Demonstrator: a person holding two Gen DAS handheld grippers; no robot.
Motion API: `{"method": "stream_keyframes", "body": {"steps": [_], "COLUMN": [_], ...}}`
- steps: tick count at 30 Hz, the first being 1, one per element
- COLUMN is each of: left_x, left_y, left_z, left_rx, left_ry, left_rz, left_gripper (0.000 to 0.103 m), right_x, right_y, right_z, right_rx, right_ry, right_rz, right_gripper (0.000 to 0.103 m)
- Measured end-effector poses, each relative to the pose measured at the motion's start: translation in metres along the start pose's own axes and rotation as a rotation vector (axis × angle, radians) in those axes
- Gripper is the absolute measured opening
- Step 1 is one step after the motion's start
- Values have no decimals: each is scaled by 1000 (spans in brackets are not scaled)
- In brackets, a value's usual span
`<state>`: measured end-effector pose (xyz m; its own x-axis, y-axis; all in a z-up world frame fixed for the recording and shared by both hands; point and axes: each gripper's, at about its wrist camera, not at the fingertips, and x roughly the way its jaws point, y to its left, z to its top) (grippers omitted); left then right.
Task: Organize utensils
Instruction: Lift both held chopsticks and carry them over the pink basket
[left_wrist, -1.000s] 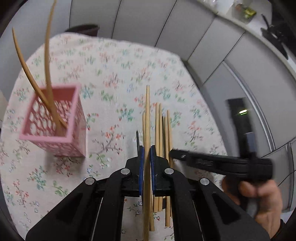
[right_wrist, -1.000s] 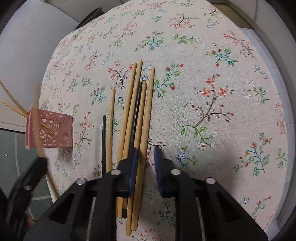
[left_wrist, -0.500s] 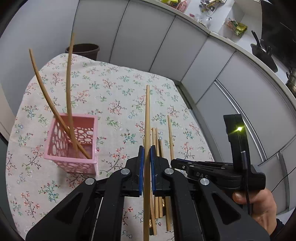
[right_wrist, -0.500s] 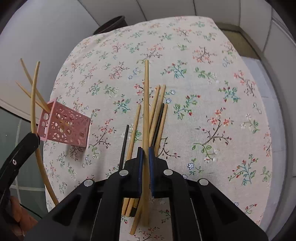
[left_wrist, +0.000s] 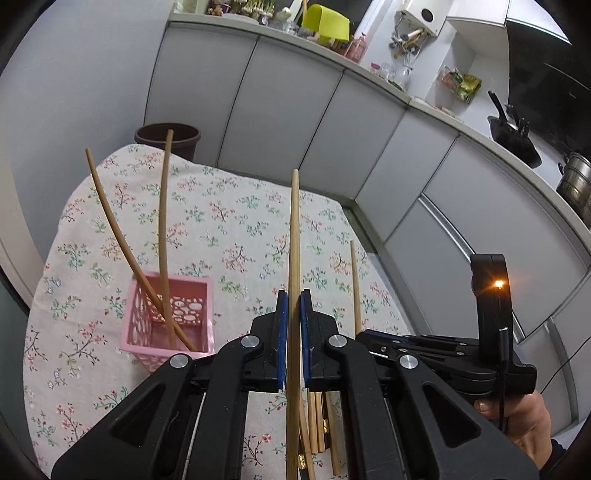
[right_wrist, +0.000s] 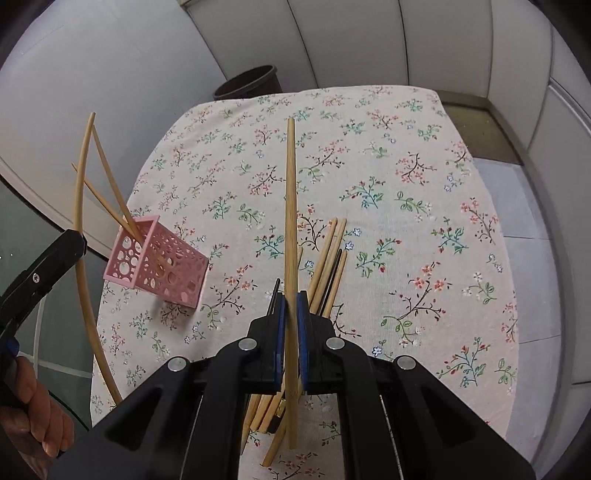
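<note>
My left gripper (left_wrist: 293, 299) is shut on a wooden chopstick (left_wrist: 294, 236) and holds it above the table. My right gripper (right_wrist: 291, 299) is shut on another wooden chopstick (right_wrist: 290, 206), lifted off the pile. A pink perforated holder (left_wrist: 173, 325) stands on the left with two chopsticks (left_wrist: 162, 229) leaning in it; it also shows in the right wrist view (right_wrist: 159, 264). A pile of several wooden and black chopsticks (right_wrist: 328, 258) lies on the floral cloth under the right gripper. In the right wrist view the left gripper (right_wrist: 40, 269) is at the far left edge with its chopstick (right_wrist: 83, 258).
The round table has a floral tablecloth (right_wrist: 406, 206). A dark bin (left_wrist: 168, 138) stands behind the table. Grey cabinets (left_wrist: 332, 122) and a cluttered counter run along the back and right. The right gripper's body (left_wrist: 461, 347) is close at the left gripper's right.
The right gripper closed on a chopstick from the pile and lifted it. Both grippers rose and tilted up, each carrying its chopstick; the holder has not moved.
</note>
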<state>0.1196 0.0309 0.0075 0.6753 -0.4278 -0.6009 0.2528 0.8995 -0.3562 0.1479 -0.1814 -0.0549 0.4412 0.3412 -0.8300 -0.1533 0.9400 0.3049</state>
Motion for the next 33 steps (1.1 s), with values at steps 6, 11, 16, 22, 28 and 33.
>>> {"method": "stream_keyframes", "body": {"steps": [6,11,16,22,28,33], "left_x": [-22,-45,-45,-43,-27,-21], "left_y": [4,28,47,56,72,80], "left_z": [12,25,31,30,26,22], "left_rx": [10,12,-29,-46,-45,-45], "left_ry": [-128,-324,-430,-556,-564,-545], "left_rz": [24,107,133,184,229,245], "left_gripper": [6,6,6,6,6,6], "right_x": [-20,-49,-67,-80,-82,-75], "right_y": [6,18,29,38,46,50], "right_z": [4,8,9,10,9,12], "right_rx": [-10,-49,-76,-89,-105,-94], "right_ry": [-101,-255,-374,-472,-511,-529], "right_rz": [48,106,136,163,163,157], "right_gripper": [6,6,6,6,7,7]}}
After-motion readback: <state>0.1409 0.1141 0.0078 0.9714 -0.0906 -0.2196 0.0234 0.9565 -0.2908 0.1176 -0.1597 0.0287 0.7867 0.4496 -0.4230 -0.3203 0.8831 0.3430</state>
